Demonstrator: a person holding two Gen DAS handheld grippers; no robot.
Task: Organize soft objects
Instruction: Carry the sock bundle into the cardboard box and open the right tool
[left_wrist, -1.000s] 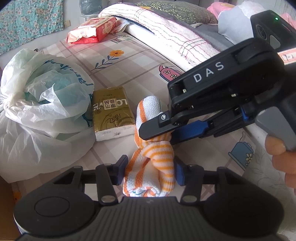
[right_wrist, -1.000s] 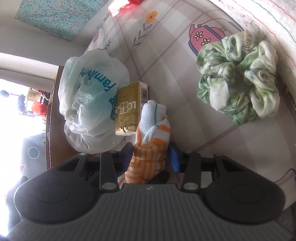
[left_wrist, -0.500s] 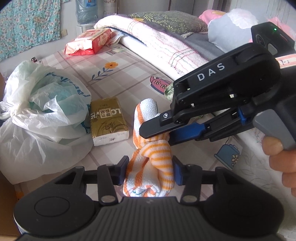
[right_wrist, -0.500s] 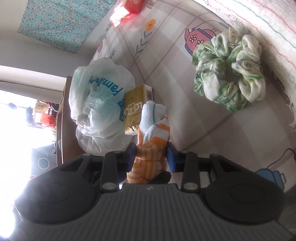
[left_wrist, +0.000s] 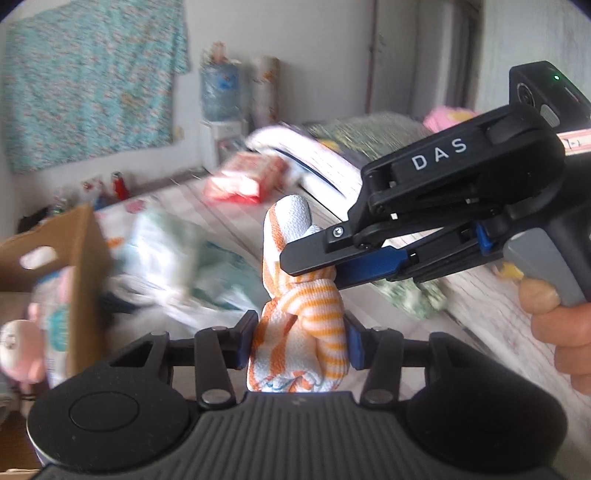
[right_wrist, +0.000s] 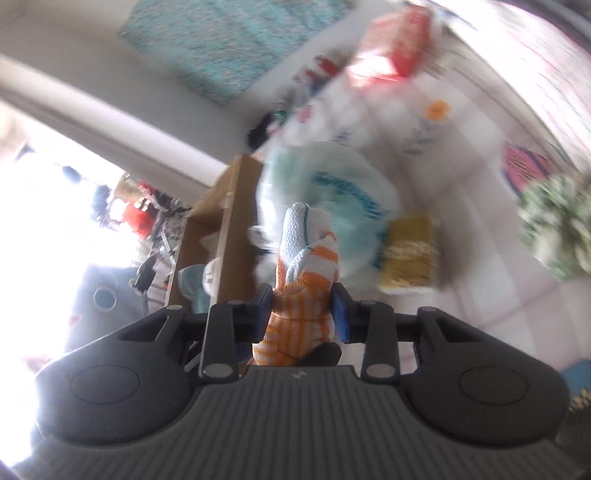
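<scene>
While both pinch it, the striped towel spans left tool and right tool.

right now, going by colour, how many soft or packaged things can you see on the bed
orange-and-white striped towel: 1
white plastic bag: 1
gold tissue pack: 1
red-and-white pack: 1
green-and-white scrunchie: 1
total: 5

One towel, two tools.
</scene>
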